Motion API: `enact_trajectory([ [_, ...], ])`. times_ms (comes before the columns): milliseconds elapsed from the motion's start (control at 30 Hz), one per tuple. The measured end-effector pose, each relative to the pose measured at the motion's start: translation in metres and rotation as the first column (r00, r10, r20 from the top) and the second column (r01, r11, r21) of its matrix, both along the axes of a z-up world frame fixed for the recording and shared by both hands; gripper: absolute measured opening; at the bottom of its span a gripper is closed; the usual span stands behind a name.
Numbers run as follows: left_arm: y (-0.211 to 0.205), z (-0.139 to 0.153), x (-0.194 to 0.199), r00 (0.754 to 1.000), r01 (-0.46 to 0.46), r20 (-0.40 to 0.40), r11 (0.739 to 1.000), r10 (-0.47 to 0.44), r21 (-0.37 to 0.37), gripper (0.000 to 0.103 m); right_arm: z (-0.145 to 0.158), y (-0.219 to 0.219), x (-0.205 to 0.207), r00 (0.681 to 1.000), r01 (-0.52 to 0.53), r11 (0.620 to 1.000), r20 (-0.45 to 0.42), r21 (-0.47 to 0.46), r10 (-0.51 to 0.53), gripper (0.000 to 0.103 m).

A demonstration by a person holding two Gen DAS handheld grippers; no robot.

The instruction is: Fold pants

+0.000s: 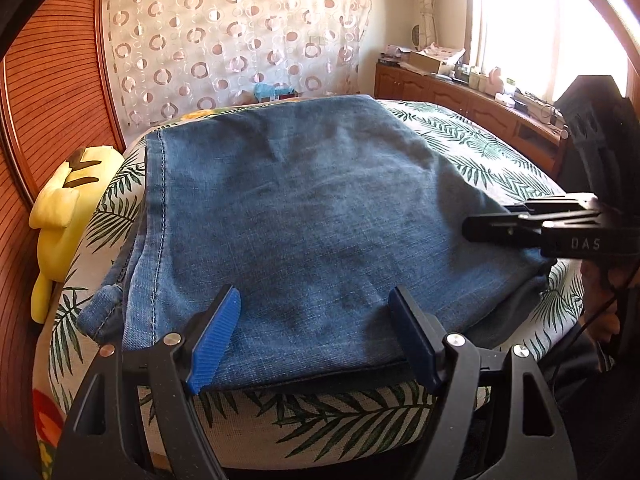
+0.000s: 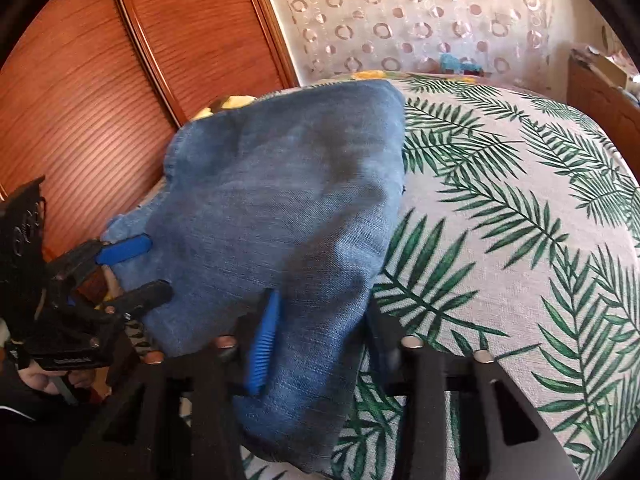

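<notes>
Jaws wide on left gripper and right gripper, folded jeans on bed

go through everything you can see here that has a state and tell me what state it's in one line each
jeans: folded into a flat stack on the bed
left gripper: open, fingers over the near edge of the jeans
right gripper: open, fingers astride a jeans edge
bedspread: spread smooth
yellow plush toy: wedged between bed and wardrobe
patterned curtain: drawn

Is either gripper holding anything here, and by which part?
Nothing is held: both the left gripper and the right gripper have open jaws over the folded jeans.
</notes>
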State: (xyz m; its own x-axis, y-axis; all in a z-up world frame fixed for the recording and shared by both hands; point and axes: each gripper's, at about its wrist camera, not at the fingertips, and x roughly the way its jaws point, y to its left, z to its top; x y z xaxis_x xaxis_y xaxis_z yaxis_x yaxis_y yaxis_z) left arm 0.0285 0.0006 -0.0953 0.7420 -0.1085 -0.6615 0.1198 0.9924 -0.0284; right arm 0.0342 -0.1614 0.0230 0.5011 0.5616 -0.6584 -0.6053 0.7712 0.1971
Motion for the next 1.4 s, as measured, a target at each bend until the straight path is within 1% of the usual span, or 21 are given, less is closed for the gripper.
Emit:
enact_trajectory([
  [100,0.004,0.000,0.000,1.000,0.001,-0.002,1.000,-0.001,-0.012,0.077,0.006,0.003,-0.002,1.000,-0.010,1.000,0.026,0.003,0.010,0.016],
  [200,0.005,0.000,-0.002,1.000,0.002,-0.002,1.000,-0.002,-0.010,0.077,0.019,0.006,-0.009,0.998,-0.027,0.999,0.056,0.029,0.025,0.012],
  [300,0.006,0.003,-0.002,1.000,0.005,-0.007,1.000,-0.005,-0.007,0.077,0.031,0.010,-0.014,0.995,-0.055,0.997,0.087,0.054,0.050,0.010],
  [400,0.015,0.014,-0.005,1.000,-0.015,0.007,1.000,0.015,-0.026,0.077,0.043,0.014,-0.019,0.990,-0.084,0.994,0.117,0.068,0.075,0.009],
  [500,0.032,0.030,-0.011,0.998,-0.048,0.041,0.997,0.050,-0.060,0.077,0.053,0.022,-0.020,0.984,-0.117,0.990,0.141,0.076,0.106,0.009],
  [600,0.044,0.044,-0.018,0.994,-0.078,0.076,0.995,0.083,-0.068,0.077,0.061,0.035,-0.018,0.976,-0.155,0.985,0.164,0.078,0.141,0.008],
  [767,0.068,0.067,-0.027,0.984,-0.117,0.127,0.990,0.127,-0.079,0.077,0.066,0.067,-0.014,0.963,-0.218,0.972,0.179,0.084,0.201,0.008],
  [933,0.087,0.090,-0.033,0.969,-0.153,0.187,0.987,0.161,-0.057,0.077,0.057,0.106,0.002,0.948,-0.283,0.957,0.172,0.072,0.267,0.008],
  [1100,0.104,0.104,-0.044,0.954,-0.186,0.230,0.981,0.194,-0.054,0.077,0.044,0.140,0.019,0.935,-0.338,0.938,0.139,0.073,0.326,0.008],
  [1267,0.118,0.108,-0.050,0.943,-0.218,0.245,0.974,0.225,-0.057,0.077,0.032,0.172,0.037,0.918,-0.392,0.919,0.089,0.048,0.387,0.008],
  [1400,0.122,0.107,-0.050,0.940,-0.231,0.243,0.971,0.238,-0.059,0.077,0.014,0.202,0.045,0.896,-0.444,0.896,0.034,-0.004,0.444,0.008],
])
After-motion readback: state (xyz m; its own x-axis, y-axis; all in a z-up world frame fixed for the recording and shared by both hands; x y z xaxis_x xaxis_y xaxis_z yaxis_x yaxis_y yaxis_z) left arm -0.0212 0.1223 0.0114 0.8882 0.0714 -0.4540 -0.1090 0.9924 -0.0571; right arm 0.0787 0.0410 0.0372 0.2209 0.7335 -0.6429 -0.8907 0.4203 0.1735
